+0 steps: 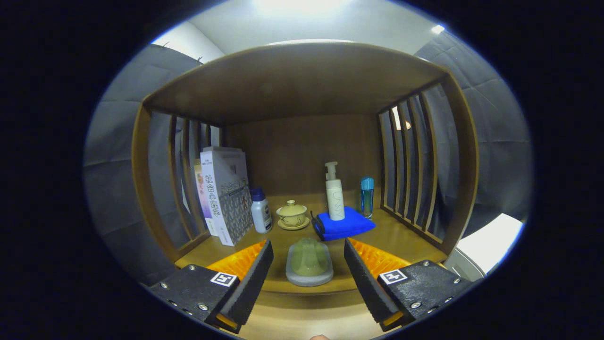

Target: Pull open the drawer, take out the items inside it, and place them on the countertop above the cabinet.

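Observation:
A green soap on a grey dish (309,264) rests on the wooden countertop (396,236), near its front edge. My gripper (309,257) is open, and the dish lies between the two fingers without either touching it. The fingers (250,281) flank the dish on both sides with a gap on each. The countertop sits inside a wooden shelf frame with slatted sides.
Farther back on the countertop stand books (224,198), a small white bottle (260,211), a lidded tea cup on a saucer (292,215), a folded blue cloth (343,224) with a white pump bottle (334,193) on it, and a blue bottle (367,196).

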`<control>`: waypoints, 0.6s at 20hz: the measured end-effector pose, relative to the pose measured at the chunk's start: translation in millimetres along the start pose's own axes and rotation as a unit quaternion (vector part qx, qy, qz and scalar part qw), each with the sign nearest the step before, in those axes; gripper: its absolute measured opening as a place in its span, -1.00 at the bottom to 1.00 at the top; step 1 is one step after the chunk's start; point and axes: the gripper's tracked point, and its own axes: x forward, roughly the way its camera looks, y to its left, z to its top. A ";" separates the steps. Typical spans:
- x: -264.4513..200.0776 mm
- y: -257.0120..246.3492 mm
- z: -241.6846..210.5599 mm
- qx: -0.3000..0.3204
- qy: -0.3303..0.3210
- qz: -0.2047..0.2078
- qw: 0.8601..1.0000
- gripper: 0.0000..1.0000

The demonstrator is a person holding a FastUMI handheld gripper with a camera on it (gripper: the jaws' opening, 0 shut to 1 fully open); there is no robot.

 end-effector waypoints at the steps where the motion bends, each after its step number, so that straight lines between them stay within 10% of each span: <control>1: -8.7 -2.1 1.5 -0.006 -0.014 -0.003 1.000 0.88; 12: -90.2 -1.9 -39.9 -0.011 -0.049 0.003 0.999 0.88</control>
